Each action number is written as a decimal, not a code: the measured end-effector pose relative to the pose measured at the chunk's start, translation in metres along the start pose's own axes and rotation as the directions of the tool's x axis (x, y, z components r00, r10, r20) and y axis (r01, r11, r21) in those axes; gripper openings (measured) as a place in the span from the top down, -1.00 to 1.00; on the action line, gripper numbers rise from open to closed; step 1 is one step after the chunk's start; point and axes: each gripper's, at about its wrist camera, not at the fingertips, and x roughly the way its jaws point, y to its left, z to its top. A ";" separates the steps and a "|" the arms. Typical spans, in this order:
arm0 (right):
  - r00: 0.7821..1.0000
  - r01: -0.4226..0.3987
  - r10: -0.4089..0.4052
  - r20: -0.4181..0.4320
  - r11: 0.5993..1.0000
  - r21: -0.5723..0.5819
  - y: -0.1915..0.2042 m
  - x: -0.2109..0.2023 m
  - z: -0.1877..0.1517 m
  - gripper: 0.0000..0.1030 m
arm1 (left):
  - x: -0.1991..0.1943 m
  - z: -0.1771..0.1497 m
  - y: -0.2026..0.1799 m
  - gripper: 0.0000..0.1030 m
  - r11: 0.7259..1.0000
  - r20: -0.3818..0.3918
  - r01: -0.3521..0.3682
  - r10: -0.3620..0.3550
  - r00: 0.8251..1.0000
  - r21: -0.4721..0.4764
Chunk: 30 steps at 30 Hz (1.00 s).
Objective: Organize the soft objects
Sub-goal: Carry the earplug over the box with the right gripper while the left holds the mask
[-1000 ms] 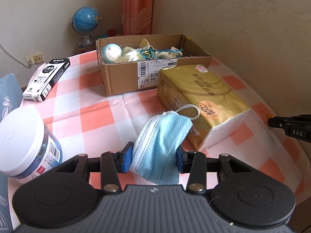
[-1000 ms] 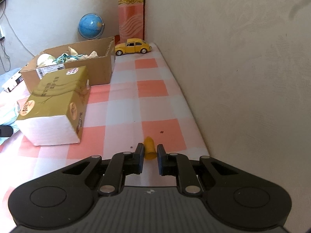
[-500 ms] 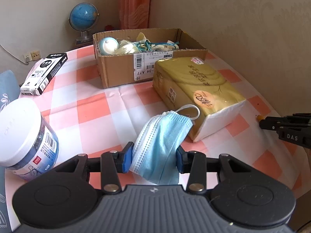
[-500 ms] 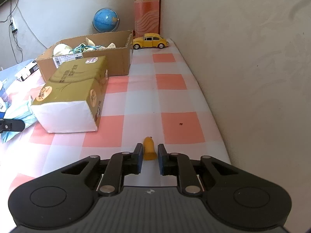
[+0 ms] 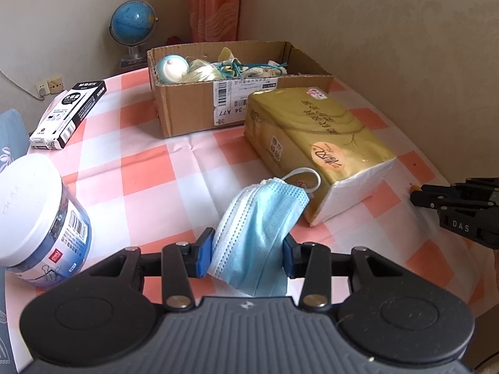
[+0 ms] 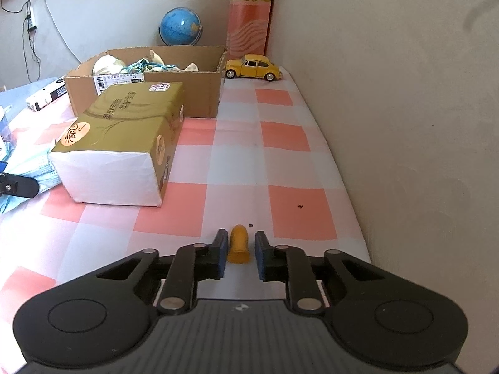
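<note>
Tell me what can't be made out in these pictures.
Left wrist view: the face mask's lower end, hidden behind the left gripper's body.
Left wrist view: the cardboard box's deeper contents, hidden by its front wall.
Left wrist view: the right gripper, cut off by the right edge.
Right wrist view: the small orange piece between the right gripper's fingers, too small to identify.

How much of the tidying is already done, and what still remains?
Done: the box already holds several soft items. In hand: the left gripper holds the mask, the right gripper the small yellow piece. Left: both into the box, perhaps the tissue pack too.
</note>
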 end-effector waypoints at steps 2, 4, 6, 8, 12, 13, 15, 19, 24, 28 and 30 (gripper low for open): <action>1.000 -0.016 0.016 -0.016 1.000 0.001 0.001 -0.002 0.002 0.66 | -0.003 0.001 -0.002 0.18 1.000 -0.002 0.009 -0.009 1.000 0.012; 0.999 -0.026 0.026 -0.024 1.000 0.001 0.003 -0.004 0.003 0.67 | -0.007 0.001 -0.004 0.18 1.000 -0.003 0.013 -0.013 1.000 0.025; 0.999 -0.046 0.046 -0.026 0.999 -0.004 0.005 -0.009 0.006 0.67 | -0.012 0.001 -0.006 0.18 0.999 -0.001 0.018 -0.018 1.000 0.035; 0.998 -0.065 0.064 -0.022 0.998 -0.012 0.008 -0.015 0.008 0.67 | -0.016 0.001 -0.007 0.18 0.999 -0.003 0.027 -0.027 1.000 0.039; 0.994 -0.111 0.110 -0.010 0.993 -0.034 0.016 -0.030 0.013 0.67 | -0.026 -0.001 -0.007 0.18 0.998 0.005 0.040 -0.040 0.999 0.043; 0.992 -0.124 0.124 -0.005 0.991 -0.042 0.018 -0.034 0.015 0.67 | -0.028 -0.002 -0.008 0.18 0.998 0.008 0.041 -0.041 0.999 0.046; 0.989 -0.149 0.149 0.006 0.987 -0.058 0.023 -0.043 0.018 0.67 | -0.033 -0.004 -0.009 0.18 0.998 0.012 0.040 -0.041 0.999 0.051; 0.982 -0.185 0.188 0.030 0.979 -0.090 0.031 -0.060 0.025 0.67 | -0.042 -0.007 -0.009 0.18 0.997 0.021 0.046 -0.048 0.999 0.055; 0.976 -0.204 0.212 0.054 0.971 -0.126 0.040 -0.070 0.039 0.67 | -0.050 -0.011 -0.009 0.18 0.997 0.032 0.056 -0.058 0.998 0.053; 0.972 -0.208 0.222 0.080 0.965 -0.159 0.048 -0.073 0.055 0.67 | -0.058 -0.013 -0.007 0.18 0.997 0.048 0.062 -0.065 0.997 0.048; 0.968 -0.218 0.235 0.091 0.962 -0.167 0.050 -0.073 0.065 0.67 | -0.061 -0.014 -0.006 0.18 0.997 0.057 0.062 -0.064 0.996 0.044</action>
